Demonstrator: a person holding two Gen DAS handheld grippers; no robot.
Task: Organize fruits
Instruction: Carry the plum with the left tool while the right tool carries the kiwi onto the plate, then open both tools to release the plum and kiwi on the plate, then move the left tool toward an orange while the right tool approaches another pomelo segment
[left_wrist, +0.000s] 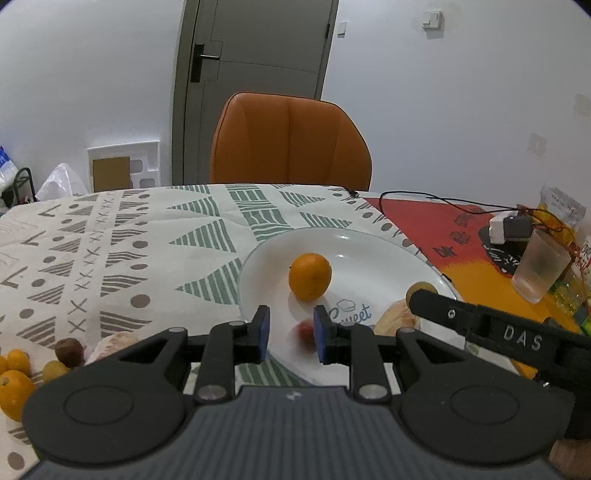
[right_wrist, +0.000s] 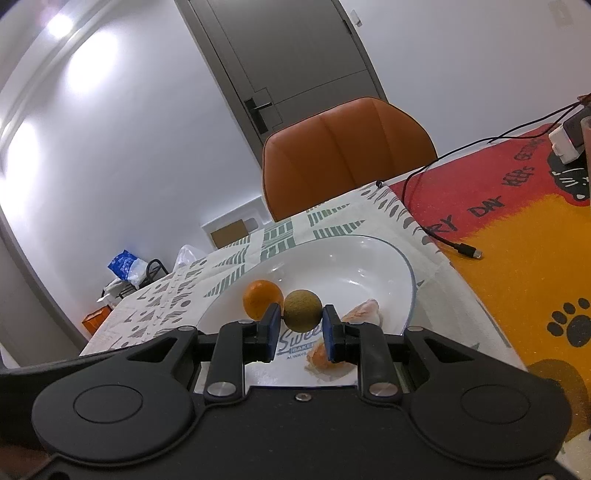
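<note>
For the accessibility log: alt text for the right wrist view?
The right gripper is shut on a round green-brown fruit above a white plate holding an orange and peeled segments.

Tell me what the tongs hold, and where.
Right tongs pinch the round greenish fruit across its middle. Left tongs shut; whether they grip the blurred red thing is unclear.

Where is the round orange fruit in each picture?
Left wrist view: the orange sits mid-frame on the white plate, just beyond the left gripper.
Right wrist view: the orange is left of centre, beside a greenish-brown fruit.
Shared landmark: the orange chair.
</note>
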